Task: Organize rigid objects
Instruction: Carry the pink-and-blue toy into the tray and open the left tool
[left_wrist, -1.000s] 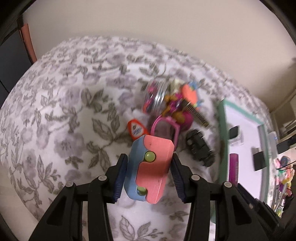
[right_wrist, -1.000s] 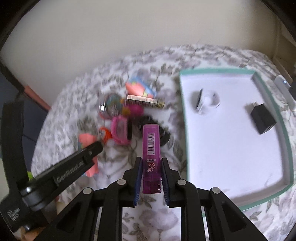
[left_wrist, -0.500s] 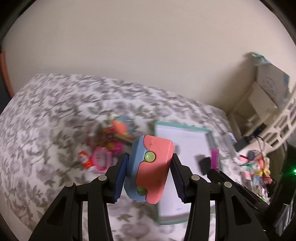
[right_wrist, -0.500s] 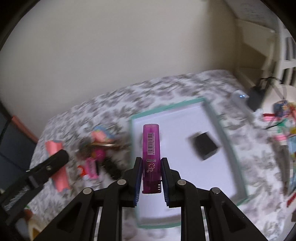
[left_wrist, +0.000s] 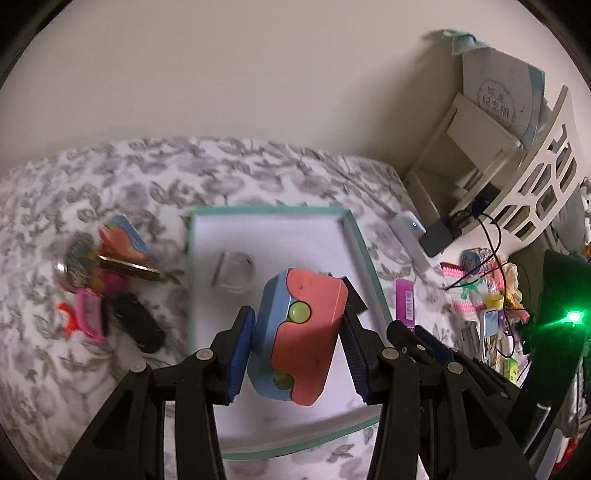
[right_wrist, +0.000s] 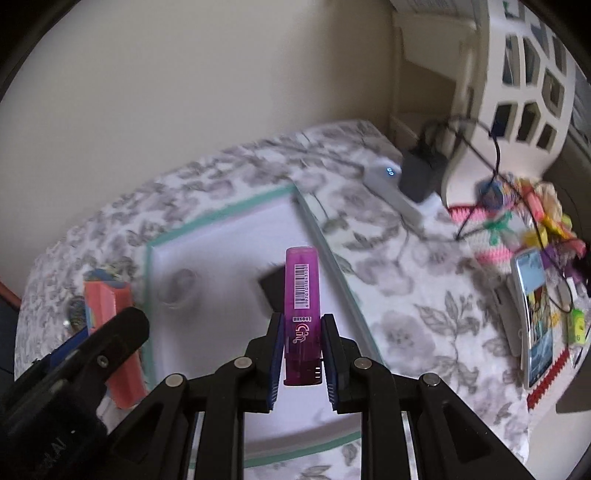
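The left gripper (left_wrist: 297, 338) is clamped on a chunky coral-and-blue plastic toy block with lime-green buttons (left_wrist: 301, 338), carried above the near part of a white shallow tray with a teal rim (left_wrist: 365, 258). The right gripper (right_wrist: 301, 352) pinches a slim translucent purple plastic case with a barcode label (right_wrist: 302, 295) by its near end, over the right side of the same tray. In the tray lie a small clear round container (left_wrist: 233, 271) and a black cube-shaped plug (right_wrist: 271, 288). Left of the tray, on the grey floral bedspread (left_wrist: 110, 173), sits a blurred heap of pink, black and coral toys (left_wrist: 107, 280).
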